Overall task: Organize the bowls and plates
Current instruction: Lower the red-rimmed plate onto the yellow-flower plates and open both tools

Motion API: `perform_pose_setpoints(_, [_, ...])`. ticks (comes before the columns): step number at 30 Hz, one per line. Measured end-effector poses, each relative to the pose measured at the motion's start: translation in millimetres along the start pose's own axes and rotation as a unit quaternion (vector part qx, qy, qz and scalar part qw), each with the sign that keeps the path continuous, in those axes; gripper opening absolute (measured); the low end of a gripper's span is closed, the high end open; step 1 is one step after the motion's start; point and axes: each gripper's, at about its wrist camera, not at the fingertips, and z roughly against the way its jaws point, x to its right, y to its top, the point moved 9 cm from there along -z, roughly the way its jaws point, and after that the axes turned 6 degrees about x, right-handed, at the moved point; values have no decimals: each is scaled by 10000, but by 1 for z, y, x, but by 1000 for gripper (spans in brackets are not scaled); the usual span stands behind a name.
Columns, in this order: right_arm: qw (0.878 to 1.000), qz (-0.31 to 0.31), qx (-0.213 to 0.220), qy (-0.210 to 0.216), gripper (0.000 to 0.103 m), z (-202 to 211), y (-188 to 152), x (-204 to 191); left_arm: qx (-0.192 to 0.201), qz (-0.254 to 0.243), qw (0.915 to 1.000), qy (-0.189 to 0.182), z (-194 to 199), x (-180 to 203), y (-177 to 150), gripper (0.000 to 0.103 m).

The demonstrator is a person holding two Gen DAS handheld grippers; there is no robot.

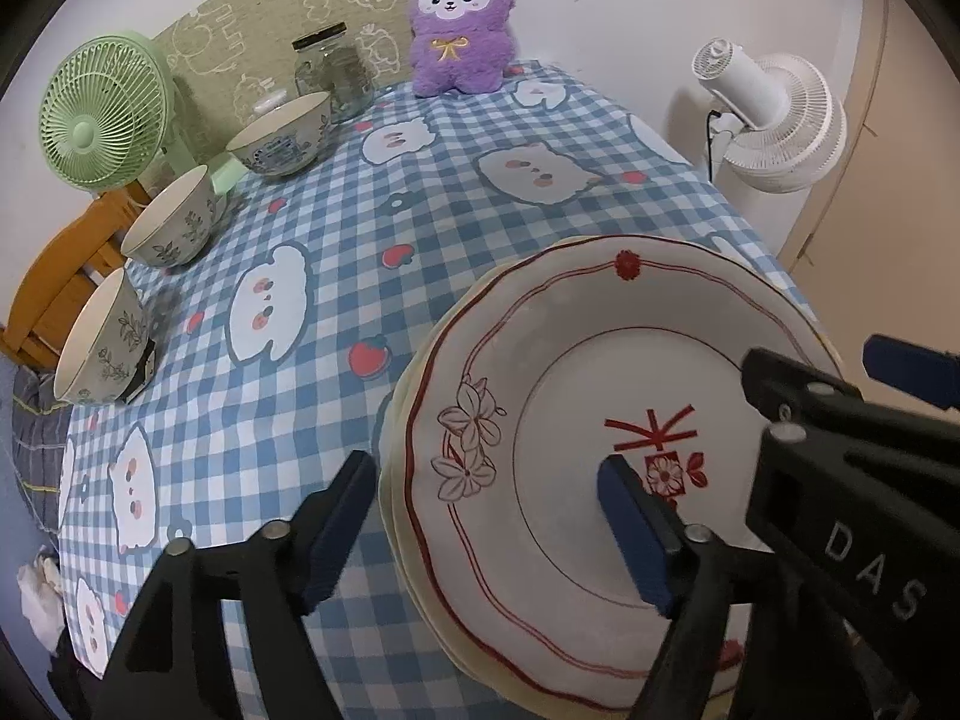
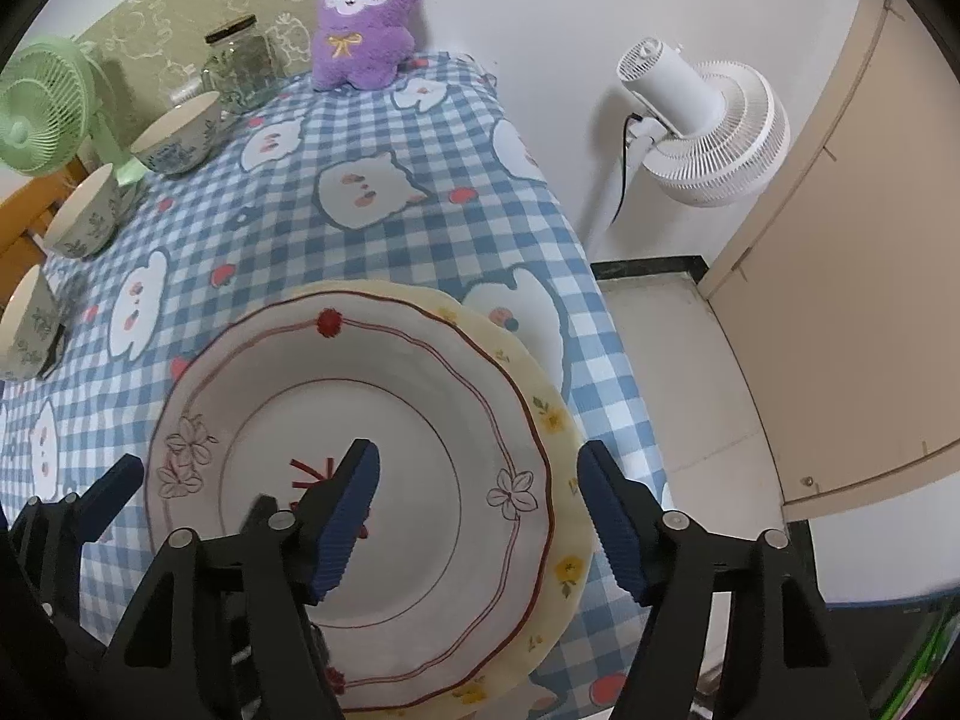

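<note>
A white plate with red lines and flowers (image 1: 540,360) (image 2: 420,396) lies on top of a cream plate with yellow flowers (image 2: 555,420) near the table's right edge. My left gripper (image 1: 486,528) is open, its jaws astride the stack's left rim. My right gripper (image 2: 480,516) is open, its jaws astride the stack's right rim; it also shows in the left wrist view (image 1: 840,414). Three patterned bowls stand along the left side: a near one (image 1: 99,342), a middle one (image 1: 171,219) and a far one with blue pattern (image 1: 282,135).
The table has a blue checked cloth (image 1: 360,276). A green fan (image 1: 99,114), a glass jar (image 1: 330,72) and a purple plush toy (image 1: 459,24) stand at the back. A white fan (image 2: 702,120) stands on the floor at the right. A wooden chair (image 1: 54,282) is at the left.
</note>
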Motion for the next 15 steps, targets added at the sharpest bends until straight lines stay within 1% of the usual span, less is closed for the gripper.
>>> perform_pose_setpoints(8, [9996,62,210,199,75,30,13,-12,175,274,9993,-208,30,-11,15,82])
perform_pose_setpoints(10, [9992,146,336,177,78,41,17,-16,270,312,9989,-227,39,-13,21,89])
perform_pose_setpoints(12, [9986,233,458,136,81,51,22,-21,412,348,9982,-265,50,-17,28,89])
perform_pose_setpoints(15, [9979,208,573,205,83,67,28,-26,436,507,9967,-470,66,-21,35,90])
